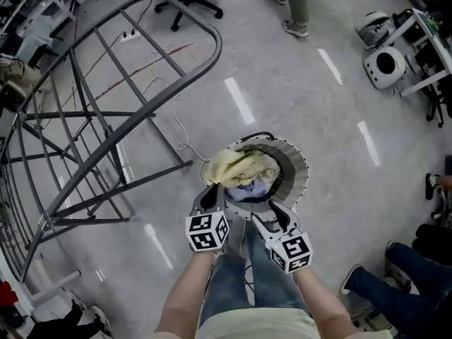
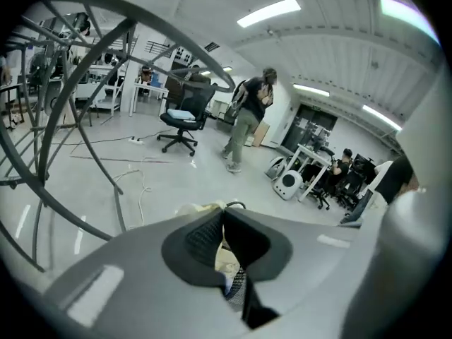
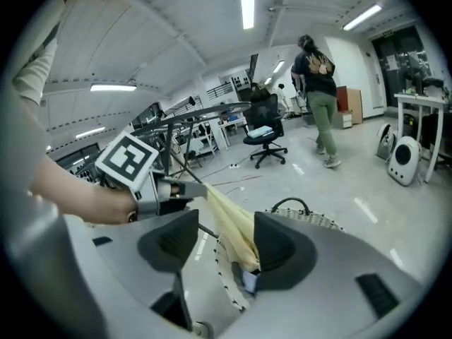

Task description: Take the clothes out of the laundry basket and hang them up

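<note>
Pinching the yellow garment (image 1: 240, 167) by one edge, your L gripper (image 1: 210, 193) has its jaws pressed together on the cloth, just above the near rim of the laundry basket (image 1: 301, 169). An edge grip makes sense imo: the rest of the fabric hangs free & stretches from the jaws down into the basket instead of coming up as a wad. Most of the garment lies bunched over the basket's left side, w/ a blue-ish item (image 1: 253, 188) under it inside the basket, so nothing's fully out yet.

Your R gripper (image 3: 222, 242) sits right beside the L one, also at the basket's near rim, jaws wide apart & clamped on nothing. The stretched yellow cloth runs through the gap, close to one pad. I can't tell whether it touches, but there's no squeeze. It's prob. held there to take a 2nd hold lower down, so you can spread the piece between two points before hanging.

The drying rack (image 1: 106, 129), grey metal tubing, stands left of the basket & well apart from it. That's likely where the garment goes.

My read: early in the task, 1st piece only partly lifted. The next move needs enough height for the tail to clear the basket rim w/o dragging the blue-ish item along. Main risk: a thin edge pinch could slip once the full weight hangs from it.
</note>
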A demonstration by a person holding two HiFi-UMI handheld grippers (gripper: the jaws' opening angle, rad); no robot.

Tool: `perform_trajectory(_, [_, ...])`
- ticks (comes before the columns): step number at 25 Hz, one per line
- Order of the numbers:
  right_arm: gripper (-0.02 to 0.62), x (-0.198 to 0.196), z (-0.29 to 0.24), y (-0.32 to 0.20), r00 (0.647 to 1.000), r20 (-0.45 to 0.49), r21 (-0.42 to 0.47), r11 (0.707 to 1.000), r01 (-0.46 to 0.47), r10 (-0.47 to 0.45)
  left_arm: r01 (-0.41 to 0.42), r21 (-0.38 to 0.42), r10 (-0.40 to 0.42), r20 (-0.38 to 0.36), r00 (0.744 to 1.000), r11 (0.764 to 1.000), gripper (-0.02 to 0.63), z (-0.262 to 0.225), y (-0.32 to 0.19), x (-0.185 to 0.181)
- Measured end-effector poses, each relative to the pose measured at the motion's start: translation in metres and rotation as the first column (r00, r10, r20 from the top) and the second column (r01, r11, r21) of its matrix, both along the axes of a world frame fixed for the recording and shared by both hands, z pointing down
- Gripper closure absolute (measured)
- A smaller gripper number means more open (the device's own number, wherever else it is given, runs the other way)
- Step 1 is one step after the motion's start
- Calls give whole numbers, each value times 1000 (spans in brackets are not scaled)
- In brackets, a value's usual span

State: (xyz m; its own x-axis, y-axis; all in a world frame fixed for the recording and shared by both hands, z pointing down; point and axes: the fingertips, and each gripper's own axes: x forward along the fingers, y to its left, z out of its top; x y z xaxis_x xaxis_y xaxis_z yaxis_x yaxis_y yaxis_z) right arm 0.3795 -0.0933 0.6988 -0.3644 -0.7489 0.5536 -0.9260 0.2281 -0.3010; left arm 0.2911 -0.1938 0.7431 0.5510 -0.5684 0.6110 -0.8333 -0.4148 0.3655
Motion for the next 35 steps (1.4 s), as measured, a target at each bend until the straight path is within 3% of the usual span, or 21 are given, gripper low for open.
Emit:
perform_trajectory(8, [362, -45, -30, 26, 998, -56, 4, 1000, 26, -25, -71, 147, 87, -107, 990, 987, 589, -130, 33, -22])
perform_trajectory(16, [379, -92, -57, 36, 996, -73, 24, 998, 50, -48, -90, 269, 145, -190, 971, 959, 589, -228, 77, -45])
perform_trajectory(21, [400, -133, -83, 31, 990, -88, 67, 991, 116, -110, -96, 380, 191, -221, 956, 920, 589, -291, 96, -62])
perform_trajectory(27, [433, -161, -102, 23, 981, -149, 99, 985, 140, -125, -24, 477, 180, -283, 942, 879, 589, -360, 108, -101])
perform_trajectory(31, [444, -167, -94, 28, 974, -191, 75, 988, 135, -119, 39, 558, 156, -297, 942, 829, 589, -400, 113, -134])
perform_trajectory(35, [438, -194, -94, 34, 961, -202, 65, 976, 207, -190, 97, 616, 133, -316, 939, 781, 589, -450, 118, -173])
